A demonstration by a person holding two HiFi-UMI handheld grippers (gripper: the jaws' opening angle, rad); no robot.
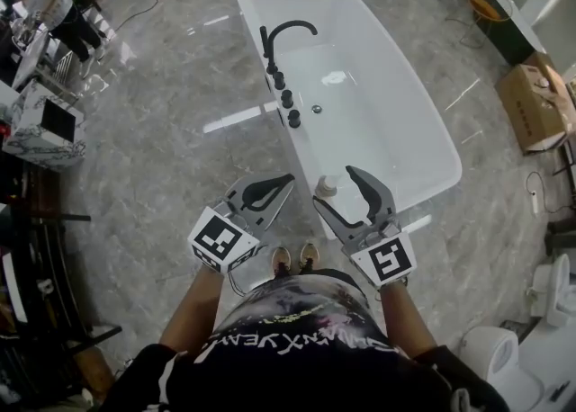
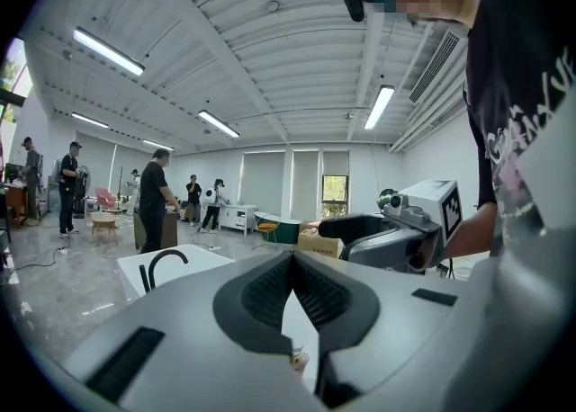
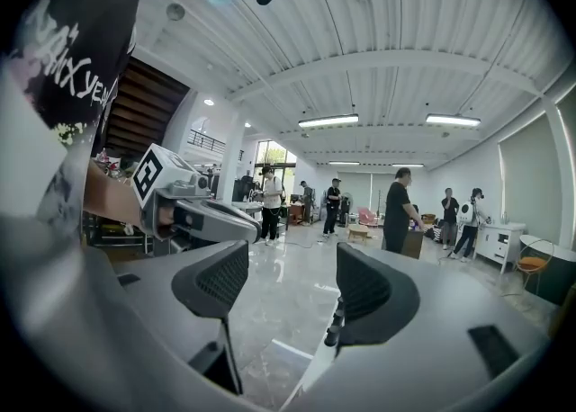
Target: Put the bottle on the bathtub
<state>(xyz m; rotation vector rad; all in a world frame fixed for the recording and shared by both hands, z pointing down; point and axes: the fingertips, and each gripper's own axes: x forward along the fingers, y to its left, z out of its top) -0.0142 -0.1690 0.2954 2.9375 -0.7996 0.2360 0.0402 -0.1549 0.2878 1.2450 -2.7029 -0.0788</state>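
A small pale bottle [image 1: 327, 186] stands upright on the near corner of the white bathtub [image 1: 423, 145]. In the head view it shows between the two fingers of my right gripper [image 1: 334, 186], which is open and holds nothing. No bottle lies between the jaws of my right gripper [image 3: 290, 289] in the right gripper view. My left gripper [image 1: 286, 181] hangs just left of the bottle, shut and empty. Under the closed tips of my left gripper [image 2: 290, 257], the left gripper view shows the bottle [image 2: 296, 359].
A black faucet [image 1: 281, 40] with several knobs runs along the tub's left rim. A cardboard box [image 1: 533, 103] sits at the right, a toilet [image 1: 544, 334] at the lower right and a marbled cabinet [image 1: 40, 122] at the left. People stand far off. My feet [image 1: 295, 257] are just before the tub.
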